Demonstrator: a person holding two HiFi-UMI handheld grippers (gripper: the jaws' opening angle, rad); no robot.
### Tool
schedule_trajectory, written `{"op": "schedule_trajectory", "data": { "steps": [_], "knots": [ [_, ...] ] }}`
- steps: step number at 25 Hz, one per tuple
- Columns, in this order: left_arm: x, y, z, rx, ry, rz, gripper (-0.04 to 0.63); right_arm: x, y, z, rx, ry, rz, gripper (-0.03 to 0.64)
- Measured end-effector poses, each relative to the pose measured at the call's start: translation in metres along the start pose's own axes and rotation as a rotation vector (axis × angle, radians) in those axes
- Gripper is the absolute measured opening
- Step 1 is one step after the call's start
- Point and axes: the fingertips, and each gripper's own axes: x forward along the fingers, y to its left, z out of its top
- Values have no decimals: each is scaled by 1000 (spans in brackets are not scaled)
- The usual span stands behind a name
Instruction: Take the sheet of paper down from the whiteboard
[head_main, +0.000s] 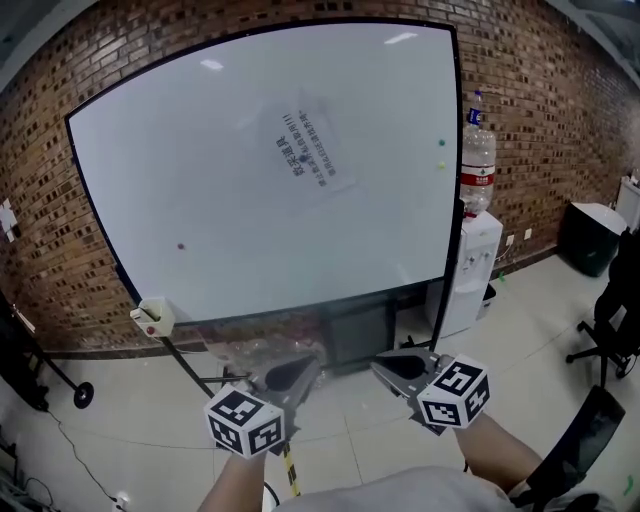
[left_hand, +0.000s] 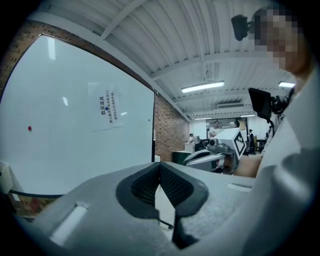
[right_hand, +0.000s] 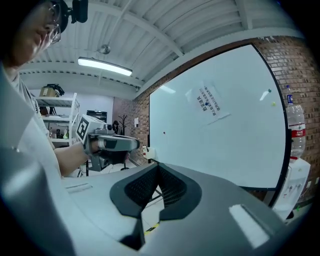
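On the whiteboard (head_main: 200, 200) hangs a pale printed sheet (head_main: 318, 150), perhaps slightly askew.

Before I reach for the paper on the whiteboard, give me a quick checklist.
1. White printed sheet of paper on the black-framed whiteboard: ok, up there, tilted.
2. Left gripper empty: ok.
3. Right gripper empty: ok.
4. Jaws open for a grasp: not ok, both pairs together.
5. Grippers at the sheet: not ok, both low, short of the board.
6. What pins the sheet: cannot tell.
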Motion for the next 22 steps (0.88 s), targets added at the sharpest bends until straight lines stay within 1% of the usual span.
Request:
{"op": "schedule_trajectory", "data": {
  "steps": [5, 8, 18, 22],
  "knots": [
    [18, 36, 21, 39, -37, -3, 2, 24, -30, 23, -46, -31, -16, -2],
    [32, 64, 28, 48, -54, -12, 2, 44, -51, 31, -61, -38, -31, -2],
    [103, 183, 61, 78, -57, -72, 2, 137, -142, 68, -53, -55, -101, -2],
    [124, 221, 72, 94, -60, -100, 2, 170, -172, 79, -48, -49, -123, -2]
  ]
}}
